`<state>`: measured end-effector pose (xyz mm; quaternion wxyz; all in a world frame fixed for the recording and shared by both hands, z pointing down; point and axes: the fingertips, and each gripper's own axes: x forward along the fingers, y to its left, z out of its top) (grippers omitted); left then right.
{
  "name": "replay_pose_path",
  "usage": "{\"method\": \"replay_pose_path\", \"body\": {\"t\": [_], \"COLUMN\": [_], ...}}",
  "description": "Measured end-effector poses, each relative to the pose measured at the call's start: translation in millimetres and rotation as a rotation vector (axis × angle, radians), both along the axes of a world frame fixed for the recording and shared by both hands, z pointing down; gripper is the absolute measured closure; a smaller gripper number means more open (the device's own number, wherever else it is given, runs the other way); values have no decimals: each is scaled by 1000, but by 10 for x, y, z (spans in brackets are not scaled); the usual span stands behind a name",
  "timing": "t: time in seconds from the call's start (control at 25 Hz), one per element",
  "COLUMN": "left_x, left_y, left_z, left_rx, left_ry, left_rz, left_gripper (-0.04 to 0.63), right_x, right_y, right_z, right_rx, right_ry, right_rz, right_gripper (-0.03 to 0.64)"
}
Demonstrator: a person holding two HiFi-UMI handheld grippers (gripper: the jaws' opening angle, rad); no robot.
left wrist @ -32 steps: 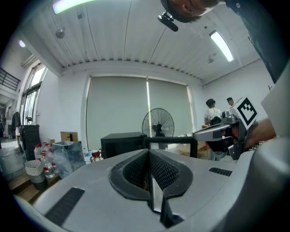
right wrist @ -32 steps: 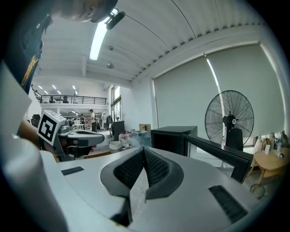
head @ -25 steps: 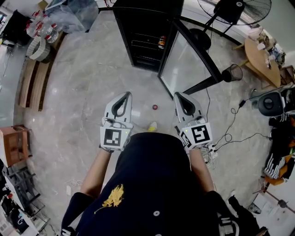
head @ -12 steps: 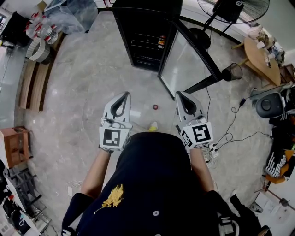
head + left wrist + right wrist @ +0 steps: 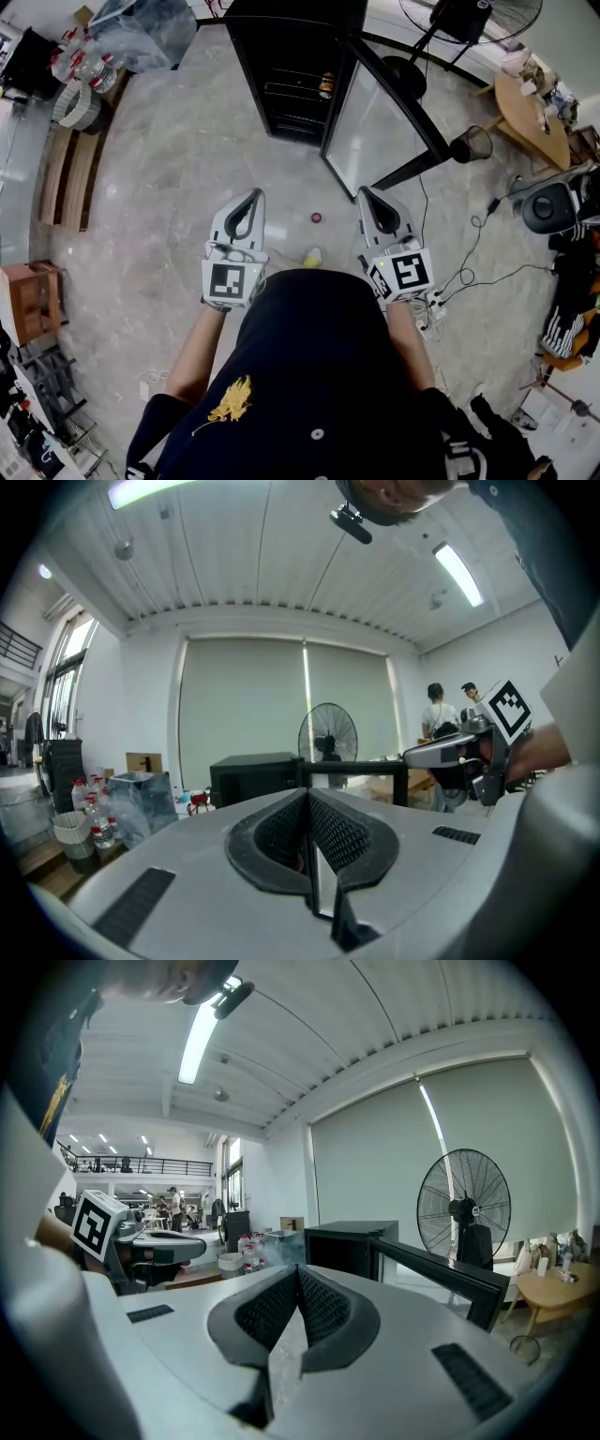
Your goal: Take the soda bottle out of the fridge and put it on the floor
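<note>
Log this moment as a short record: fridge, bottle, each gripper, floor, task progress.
fridge: black fridge, its glass door swung open
bottle: soda bottle upright on a shelf inside the fridge, nothing touching it
left gripper: left gripper jaws together, empty, held out well short of the fridge
right gripper: right gripper jaws together, empty, level with the left one
floor: grey stone-look floor; a small red object lies between the two grippers
task progress: bottle not yet taken out
</note>
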<state>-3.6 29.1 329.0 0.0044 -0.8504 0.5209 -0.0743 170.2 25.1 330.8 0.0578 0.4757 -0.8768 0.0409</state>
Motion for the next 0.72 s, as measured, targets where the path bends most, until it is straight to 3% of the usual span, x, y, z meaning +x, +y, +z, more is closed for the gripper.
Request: {"method": "replay_pose_path", "body": {"t": [0.72], "left_x": [9], "left_y": [40], "left_z": [19], "left_rx": [-2], "left_ry": [-13], "left_rz": [-10], "left_gripper": [577], "right_x": [47], "right_y": [61], "right_z": [4], "right_rx": [5], "right_ry": [24], "right_rz": [-9], "right_gripper": [620]}}
